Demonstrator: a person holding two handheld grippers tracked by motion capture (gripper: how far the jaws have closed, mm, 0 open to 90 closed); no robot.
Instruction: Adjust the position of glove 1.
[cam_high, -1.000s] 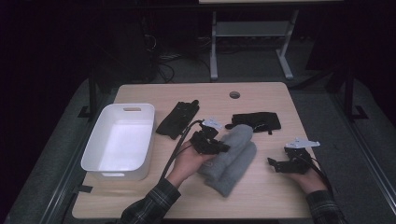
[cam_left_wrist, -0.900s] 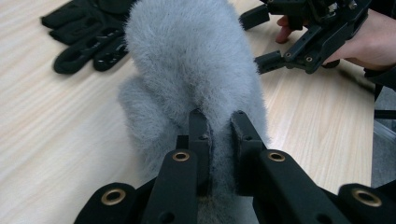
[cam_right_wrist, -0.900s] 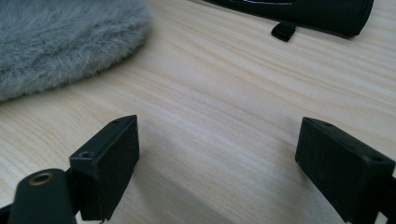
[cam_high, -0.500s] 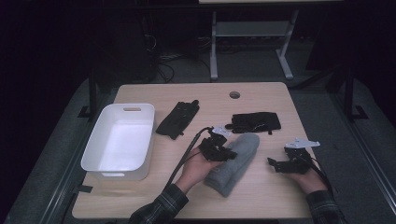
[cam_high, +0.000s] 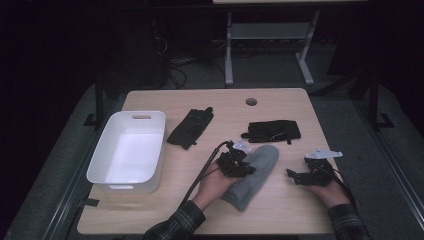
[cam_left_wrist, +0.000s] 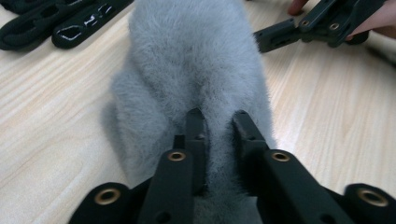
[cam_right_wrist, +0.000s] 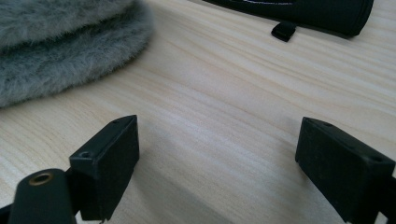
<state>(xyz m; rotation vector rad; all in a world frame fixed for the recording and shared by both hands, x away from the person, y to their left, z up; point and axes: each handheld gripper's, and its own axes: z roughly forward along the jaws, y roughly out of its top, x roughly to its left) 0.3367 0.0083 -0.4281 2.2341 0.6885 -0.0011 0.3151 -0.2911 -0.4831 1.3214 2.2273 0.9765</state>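
Counter (cam_high: 200, 200) carries everything, so we place things relative to the grey mitten (cam_high: 252, 177) lying near its middle. White bin (cam_high: 127, 150) sits well to the mitten's left, with a black glove (cam_high: 190, 127) between bin and mitten, further back. A second black glove (cam_high: 272, 131) lies just behind the mitten's tip. Mitten is flat on the counter, fuzzy side up. Our left claw (cam_left_wrist: 218, 122) is down on the mitten's left edge with a ridge of fur pinched between its narrow jaws; the jaws have just been opening slightly, fur between them. Our right claw (cam_right_wrist: 217, 149) rests on bare wood to the mitten's right, jaws wide apart, gripping nothing.
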